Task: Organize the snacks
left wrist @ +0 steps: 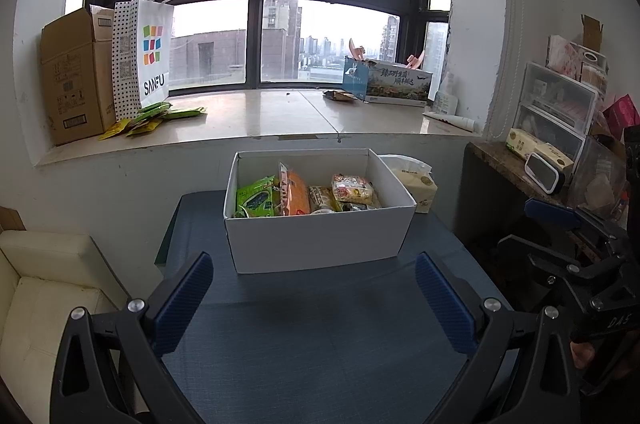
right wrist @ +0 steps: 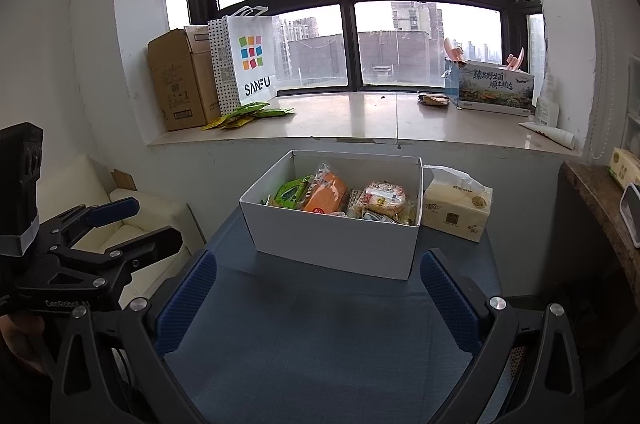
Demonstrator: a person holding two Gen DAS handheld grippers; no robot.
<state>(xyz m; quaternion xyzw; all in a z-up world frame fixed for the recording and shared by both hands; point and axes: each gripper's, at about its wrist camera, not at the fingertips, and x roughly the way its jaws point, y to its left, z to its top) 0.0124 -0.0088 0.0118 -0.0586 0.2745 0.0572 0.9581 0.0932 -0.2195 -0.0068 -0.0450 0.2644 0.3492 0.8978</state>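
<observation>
The left gripper (left wrist: 314, 298) hangs just above the dark blue surface (left wrist: 320, 344), its fingers spread wide and holding nothing. The right gripper (right wrist: 318, 300) is likewise wide and empty over the same surface. Straight ahead of both stands the white box (left wrist: 320, 238), resting on the surface, with the snacks inside: a green packet (left wrist: 256, 198), an orange packet (left wrist: 296, 194) and a pink-printed packet (left wrist: 352, 188). Just right of the box sits a tissue pack (right wrist: 456, 210).
</observation>
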